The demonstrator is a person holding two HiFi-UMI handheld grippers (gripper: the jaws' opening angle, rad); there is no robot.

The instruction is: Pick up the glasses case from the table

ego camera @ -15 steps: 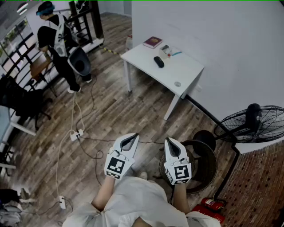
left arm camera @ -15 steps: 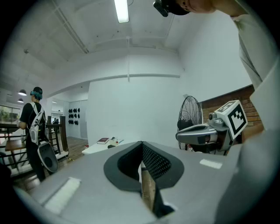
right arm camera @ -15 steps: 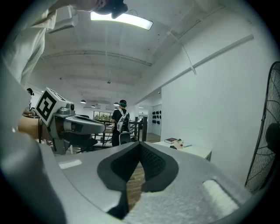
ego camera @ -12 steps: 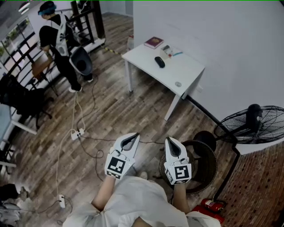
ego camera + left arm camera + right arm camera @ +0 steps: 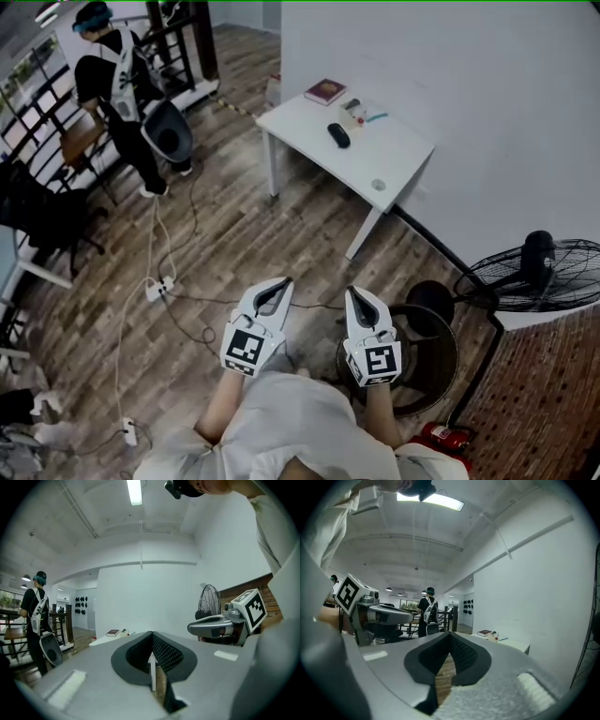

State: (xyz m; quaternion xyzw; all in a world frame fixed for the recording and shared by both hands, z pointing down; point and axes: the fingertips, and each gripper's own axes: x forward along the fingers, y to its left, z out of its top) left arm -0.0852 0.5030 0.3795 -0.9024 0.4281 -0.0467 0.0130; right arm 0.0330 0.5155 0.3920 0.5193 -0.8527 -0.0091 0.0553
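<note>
The dark oval glasses case (image 5: 338,135) lies on a white table (image 5: 394,155) against the wall, well ahead of me. My left gripper (image 5: 279,283) and right gripper (image 5: 353,292) are held side by side close to my body, far short of the table. Both point level with jaws closed tip to tip and nothing between them. In the left gripper view the left gripper (image 5: 151,634) is shut, and the table (image 5: 110,638) shows small in the distance. The right gripper (image 5: 450,633) looks shut in its own view too.
On the table also lie a dark red book (image 5: 324,90), a small bottle (image 5: 353,112) and a small round object (image 5: 378,185). A standing fan (image 5: 539,272) and a round basket (image 5: 427,352) sit at right. Cables (image 5: 159,281) cross the wooden floor. A person (image 5: 117,84) stands far left.
The view has shifted slightly; both grippers sit a little higher in the head view. Their jaws have stayed shut.
</note>
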